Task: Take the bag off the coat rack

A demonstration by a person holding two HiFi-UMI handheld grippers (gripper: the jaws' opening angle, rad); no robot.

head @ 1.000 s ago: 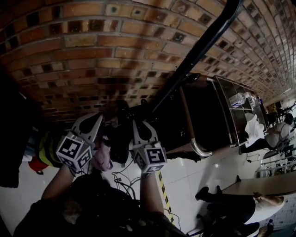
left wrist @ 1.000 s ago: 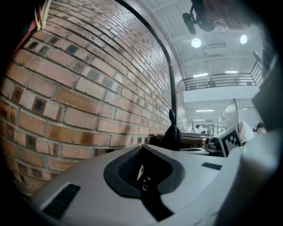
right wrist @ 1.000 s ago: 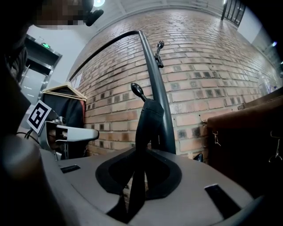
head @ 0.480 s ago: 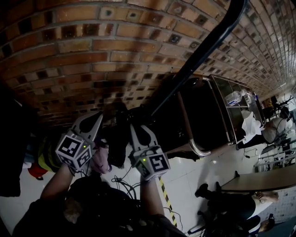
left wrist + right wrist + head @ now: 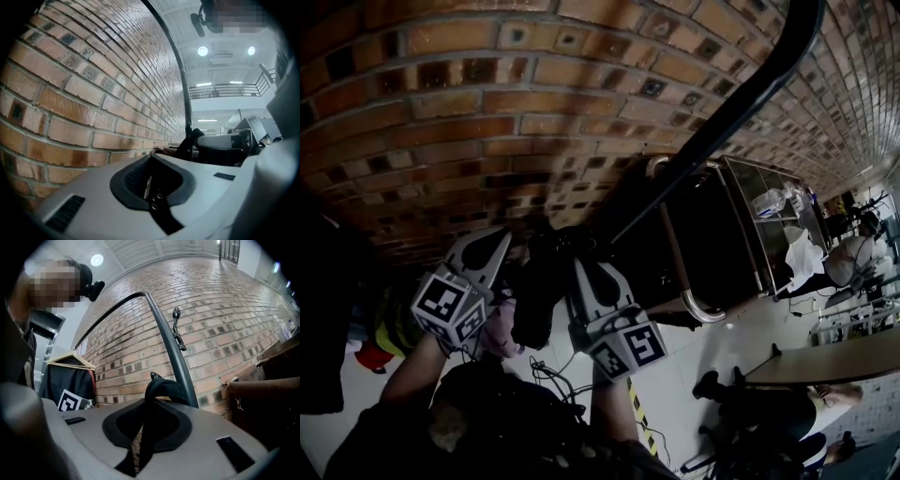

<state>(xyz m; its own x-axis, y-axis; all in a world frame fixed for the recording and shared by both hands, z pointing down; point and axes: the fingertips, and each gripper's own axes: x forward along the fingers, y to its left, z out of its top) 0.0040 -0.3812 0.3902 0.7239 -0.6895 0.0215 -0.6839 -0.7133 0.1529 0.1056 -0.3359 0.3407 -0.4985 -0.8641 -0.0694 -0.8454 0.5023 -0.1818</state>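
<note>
The black bag hangs between my two grippers, in front of the brick wall. Its black strap loops over a hook low on the dark coat rack pole. My right gripper is shut on that strap just below the loop; in the head view the right gripper is right of the bag. The left gripper sits left of the bag. In its own view the left gripper has its jaws together with nothing between them. The pole rises diagonally to the upper right.
The brick wall is close behind the rack. A second hook sticks out higher on the pole. A black garment hangs on a wooden hanger at left. A metal-framed cart, a table and floor cables lie to the right and below.
My right gripper has drawn back a little toward me and to the right with the strap in it. The left gripper has hardly moved.
</note>
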